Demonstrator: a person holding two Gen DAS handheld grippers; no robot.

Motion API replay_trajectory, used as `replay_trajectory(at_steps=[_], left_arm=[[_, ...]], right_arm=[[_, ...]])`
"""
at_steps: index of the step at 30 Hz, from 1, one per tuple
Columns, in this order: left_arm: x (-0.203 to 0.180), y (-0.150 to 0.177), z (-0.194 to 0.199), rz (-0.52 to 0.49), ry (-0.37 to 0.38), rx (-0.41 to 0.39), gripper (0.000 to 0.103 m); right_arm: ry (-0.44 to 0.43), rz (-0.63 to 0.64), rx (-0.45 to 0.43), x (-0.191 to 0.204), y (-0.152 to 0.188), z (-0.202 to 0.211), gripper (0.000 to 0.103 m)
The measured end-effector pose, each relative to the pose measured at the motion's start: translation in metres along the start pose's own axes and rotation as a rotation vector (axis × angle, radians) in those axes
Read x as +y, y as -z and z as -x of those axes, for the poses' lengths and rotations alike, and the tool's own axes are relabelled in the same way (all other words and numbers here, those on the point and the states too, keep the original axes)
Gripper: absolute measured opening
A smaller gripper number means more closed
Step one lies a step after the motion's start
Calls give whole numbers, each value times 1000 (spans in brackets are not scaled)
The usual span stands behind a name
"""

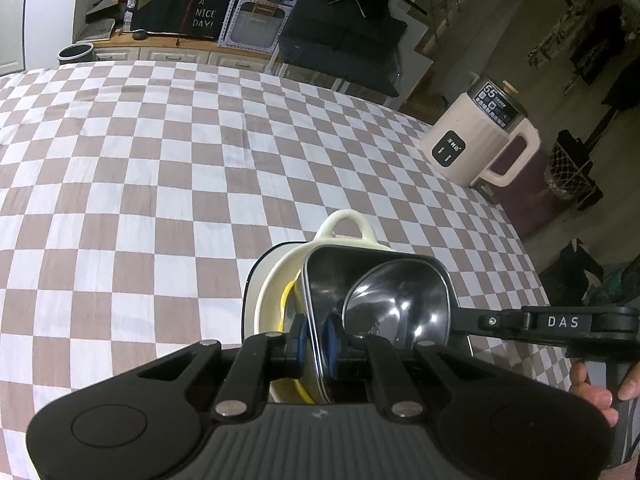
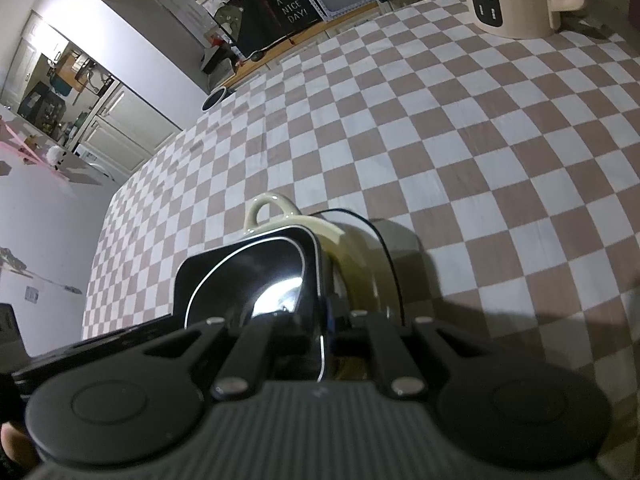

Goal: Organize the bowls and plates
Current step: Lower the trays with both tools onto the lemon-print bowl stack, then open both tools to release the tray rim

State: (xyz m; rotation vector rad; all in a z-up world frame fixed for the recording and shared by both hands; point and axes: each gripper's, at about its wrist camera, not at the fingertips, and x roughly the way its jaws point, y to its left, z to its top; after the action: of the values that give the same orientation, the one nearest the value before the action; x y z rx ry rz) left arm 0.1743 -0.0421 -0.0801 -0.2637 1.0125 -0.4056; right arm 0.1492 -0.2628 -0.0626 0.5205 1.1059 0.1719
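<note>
Both sets of jaws were clamped nearly shut on the same black square bowl (image 1: 376, 300): the left gripper (image 1: 314, 342) pinched one rim between its blue pads, the right gripper (image 2: 320, 320) pinched the opposite rim. The bowl sat tilted inside a cream handled dish (image 1: 344, 232), with something yellow beneath it and a dark-rimmed plate (image 1: 250, 292) under the stack, all on the checked tabletop (image 1: 160, 160). A cream kettle (image 1: 480, 140) stood well apart. The risk, as I judged it: thin glossy rims gripped by their edges could slip, or uneven lowering could knock the cream dish askew.
</note>
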Motion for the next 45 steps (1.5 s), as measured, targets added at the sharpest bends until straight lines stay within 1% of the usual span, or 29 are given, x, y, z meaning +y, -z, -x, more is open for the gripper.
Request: replay_trajectory(at_steps=[9,12,15,16,17,19,21,23,24,27,28,29,30,32,33,35,36,37,39,41,42,45], left_arm=[[-1,0,0,-6,-2,0,11],[-2,0,2,-11,-9,-9,11],[-3,-1,6,-19,-21,-18,17],[-3,0,8,-18,-28,-22,20],[-3,0,10,-16,-33,-25,23],[-3,0,15,-14,-46,-33,24],[-3,1,21,-15,-55,-47,30],[-4,3,29,-18,-59,-65,42],[-5,3,34,-21,-61,-74,43],[-8,6,47,-35,-69,-100,55],[-9,6,51,-40,-70,-108,62],[-12,7,56,-50,-72,-122,68],[-14,8,61,-58,-74,-136,70],[-20,10,73,-72,-78,-172,79],[-22,11,79,-74,-78,-191,82],[-27,15,91,-74,-71,-226,93],[-29,18,98,-71,-68,-248,96],[-31,20,103,-72,-63,-268,99],[-35,26,115,-77,-44,-305,103],[-37,32,124,-74,-38,-331,103],[-38,35,127,-70,-44,-336,103],[-40,46,137,-63,-54,-357,103]], right_arm=[[4,-2,-1,2,1,0,9],[13,19,-1,5,1,1,11],[36,63,-21,9,1,5,13],[47,75,-30,11,2,8,14],[52,80,-37,11,2,10,16],[62,87,-55,12,3,15,22],[79,101,-80,14,5,23,24],[93,117,-111,14,6,31,28],[97,123,-126,15,7,36,29],[98,134,-173,17,10,51,33],[98,141,-191,18,11,58,35],[97,149,-208,20,13,63,37],[100,160,-228,22,14,69,39],[113,186,-271,26,17,80,45],[120,199,-294,28,19,86,46],[124,221,-337,32,26,99,53],[123,230,-359,33,30,105,56],[121,239,-379,33,35,109,57],[127,255,-413,36,44,116,65],[139,269,-441,36,53,121,69],[145,278,-455,38,57,122,69],[159,307,-493,43,71,130,77]])
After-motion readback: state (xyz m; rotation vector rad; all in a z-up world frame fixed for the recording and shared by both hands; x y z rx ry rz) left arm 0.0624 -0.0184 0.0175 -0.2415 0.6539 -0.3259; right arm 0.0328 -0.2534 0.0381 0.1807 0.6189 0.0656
